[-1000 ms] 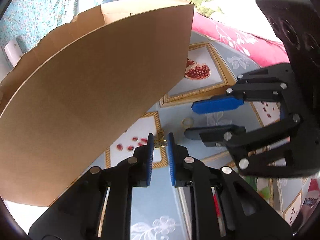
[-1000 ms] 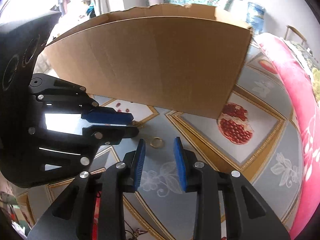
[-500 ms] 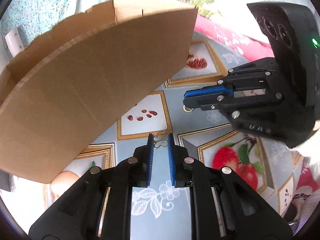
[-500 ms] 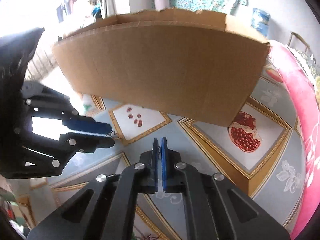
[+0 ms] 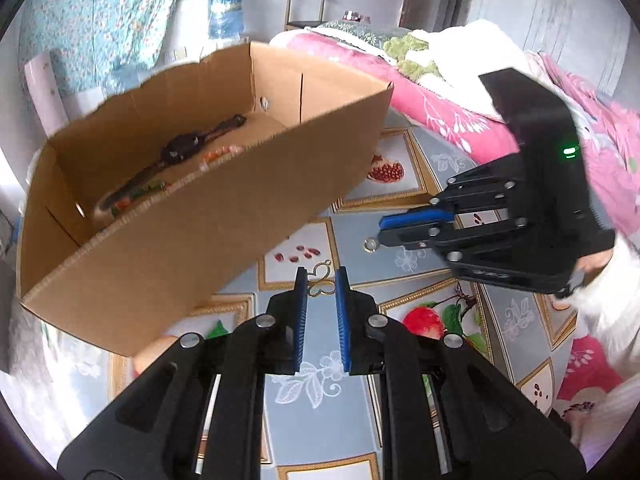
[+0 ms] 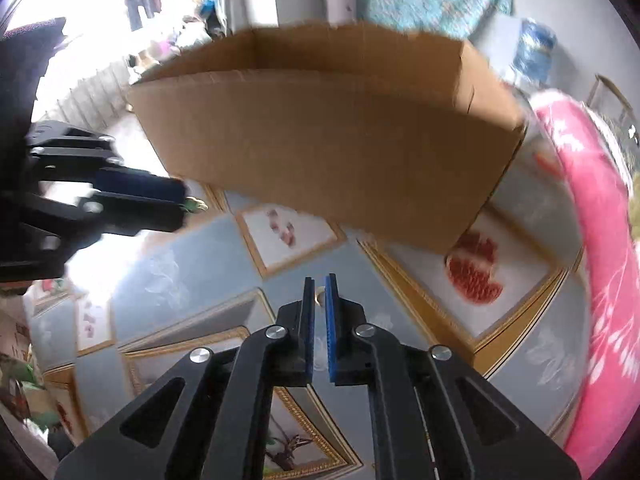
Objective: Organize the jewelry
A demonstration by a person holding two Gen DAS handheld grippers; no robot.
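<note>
My left gripper (image 5: 321,276) is shut on a small gold filigree earring (image 5: 320,280), held above the patterned cloth in front of an open cardboard box (image 5: 200,220). A black watch (image 5: 188,148) and beaded pieces (image 5: 140,192) lie inside the box. My right gripper (image 6: 319,280) grips a thin gold ring (image 6: 319,295) at its fingertips, and its jaws are opening slightly. From the left wrist view the right gripper (image 5: 380,232) hangs to the right with the ring (image 5: 370,245) at its tip. The right wrist view shows the left gripper (image 6: 182,204) at the left beside the box (image 6: 320,152).
The patterned fruit-print cloth (image 5: 320,380) covers the surface. Pink floral bedding (image 5: 440,120) runs along the right side, also as pink bedding (image 6: 600,220). A white sleeve (image 5: 616,300) holds the right gripper. A chair (image 5: 308,8) and a water bottle (image 5: 224,12) stand far behind.
The right gripper closed on the ring that lay on the cloth. The left gripper rose with the earring, so the inside of the box now shows.
</note>
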